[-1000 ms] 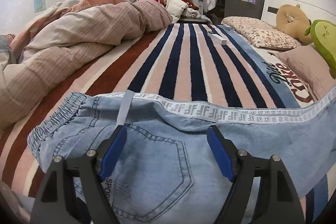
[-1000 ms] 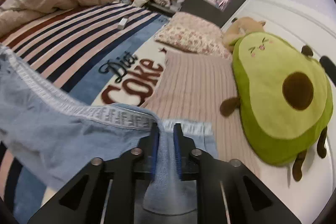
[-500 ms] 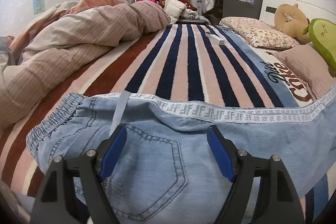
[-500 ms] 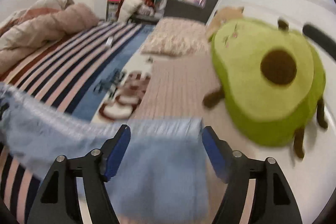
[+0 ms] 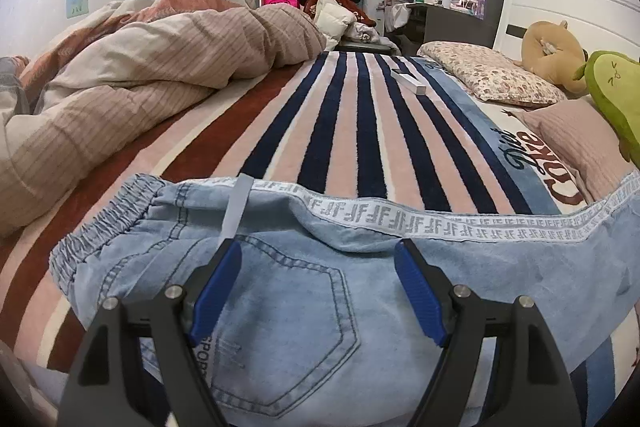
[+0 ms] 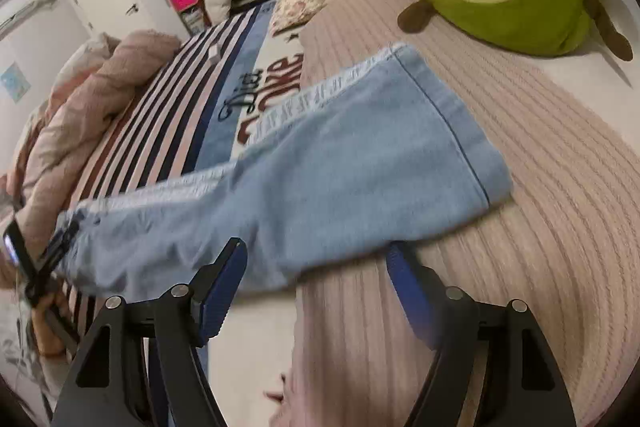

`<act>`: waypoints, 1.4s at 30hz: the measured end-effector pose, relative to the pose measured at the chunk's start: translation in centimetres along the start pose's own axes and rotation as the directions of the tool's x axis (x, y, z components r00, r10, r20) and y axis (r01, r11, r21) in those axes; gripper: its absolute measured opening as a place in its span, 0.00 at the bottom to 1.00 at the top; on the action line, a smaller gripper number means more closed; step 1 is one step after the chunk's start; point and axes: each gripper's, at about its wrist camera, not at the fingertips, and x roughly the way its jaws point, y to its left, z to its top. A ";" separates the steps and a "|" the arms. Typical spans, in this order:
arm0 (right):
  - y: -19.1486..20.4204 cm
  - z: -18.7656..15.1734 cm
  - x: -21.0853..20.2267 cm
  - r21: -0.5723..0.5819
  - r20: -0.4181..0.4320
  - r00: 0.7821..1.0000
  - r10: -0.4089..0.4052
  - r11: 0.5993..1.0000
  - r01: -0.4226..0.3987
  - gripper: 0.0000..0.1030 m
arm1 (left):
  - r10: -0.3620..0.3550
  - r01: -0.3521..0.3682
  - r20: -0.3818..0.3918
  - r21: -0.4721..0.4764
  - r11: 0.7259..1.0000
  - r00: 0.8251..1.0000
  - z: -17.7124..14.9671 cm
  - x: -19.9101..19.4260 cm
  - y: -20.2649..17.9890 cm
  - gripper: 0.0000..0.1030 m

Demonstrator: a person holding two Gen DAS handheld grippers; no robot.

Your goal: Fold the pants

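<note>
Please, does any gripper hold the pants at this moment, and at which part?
Nothing is held. The left gripper is open over the back pocket of the pants; the right gripper is open near the leg.

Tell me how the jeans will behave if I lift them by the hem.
The jeans probably go floppy: they already rumple at the waistband. The leg would likely sag and trail from the hem. Denim looks fairly heavy, so grip firmly.

Left claw [image 5: 318, 287] — blue-padded fingers spread wide, nothing between them, black finger arms angled forward and low. Right claw [image 6: 316, 291] — fingers likewise spread wide with nothing pinched; pads [image 6: 222, 293] slightly motion-blurred, view tilted.
</note>
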 end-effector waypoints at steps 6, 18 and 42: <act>1.1 2.5 3.5 -0.050 0.046 0.998 -0.039 0.998 0.041 0.79 | 0.009 -0.009 -0.008 0.009 1.000 1.000 -0.3 0.4 -0.3 0.73; 2.2 4.5 4.4 -0.108 0.169 0.984 -0.063 0.991 0.082 0.06 | 0.003 -0.003 -0.005 0.021 1.000 1.000 -0.5 0.2 -0.9 0.73; 26.1 -4.3 11.3 -0.448 -0.280 0.873 0.400 0.750 -0.488 0.38 | -0.145 0.148 0.032 -0.124 0.981 0.989 0.3 -1.5 3.1 0.75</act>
